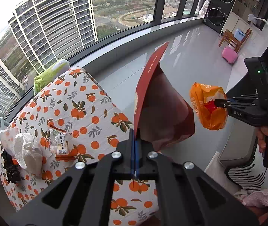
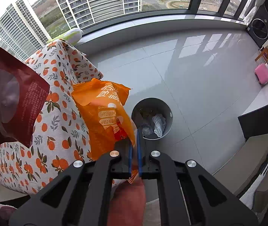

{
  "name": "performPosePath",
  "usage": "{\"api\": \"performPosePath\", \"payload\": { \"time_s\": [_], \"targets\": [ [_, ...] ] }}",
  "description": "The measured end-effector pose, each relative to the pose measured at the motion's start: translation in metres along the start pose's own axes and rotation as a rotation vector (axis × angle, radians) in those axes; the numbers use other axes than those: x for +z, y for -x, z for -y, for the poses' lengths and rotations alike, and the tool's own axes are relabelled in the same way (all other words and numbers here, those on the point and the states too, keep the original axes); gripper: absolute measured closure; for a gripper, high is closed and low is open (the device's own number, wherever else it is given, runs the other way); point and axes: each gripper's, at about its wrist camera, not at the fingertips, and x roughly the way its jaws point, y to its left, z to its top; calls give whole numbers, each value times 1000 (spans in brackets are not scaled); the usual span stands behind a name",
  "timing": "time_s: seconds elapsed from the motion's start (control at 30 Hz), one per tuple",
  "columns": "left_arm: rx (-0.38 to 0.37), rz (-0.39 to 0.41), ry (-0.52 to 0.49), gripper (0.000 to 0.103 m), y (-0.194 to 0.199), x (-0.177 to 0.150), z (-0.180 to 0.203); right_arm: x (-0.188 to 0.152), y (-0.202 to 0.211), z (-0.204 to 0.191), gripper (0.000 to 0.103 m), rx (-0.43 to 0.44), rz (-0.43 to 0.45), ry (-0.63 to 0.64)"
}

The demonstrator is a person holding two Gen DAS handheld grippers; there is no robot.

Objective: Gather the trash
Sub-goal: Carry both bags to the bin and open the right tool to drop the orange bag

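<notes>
Left gripper clamped on dark red pouch, right gripper pinching orange wrapper, grey bin on the floor below, more wrappers on the orange-print table.

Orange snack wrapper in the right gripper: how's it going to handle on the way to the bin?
The orange wrapper is crumpled and folded, so probably floppy. It looks empty and thin, so likely very light and may flutter when dropped toward the bin. The right gripper pinches only one edge of the glossy film; it might slip.
</notes>
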Motion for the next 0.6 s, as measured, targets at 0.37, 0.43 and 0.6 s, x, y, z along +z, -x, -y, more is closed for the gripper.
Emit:
{"api": "performPosePath", "payload": {
  "time_s": [0.37,0.43,0.6],
  "targets": [
    [46,-163,20,102,-142,42,69,38,-177,78,96,28,-144,2],
    [54,-189,20,102,-164,43,75,42,-210,82,89,46,-181,-10],
    [64,-247,10,102,-211,44,90,40,-253,88,70,66,-253,3]
  ]
}}
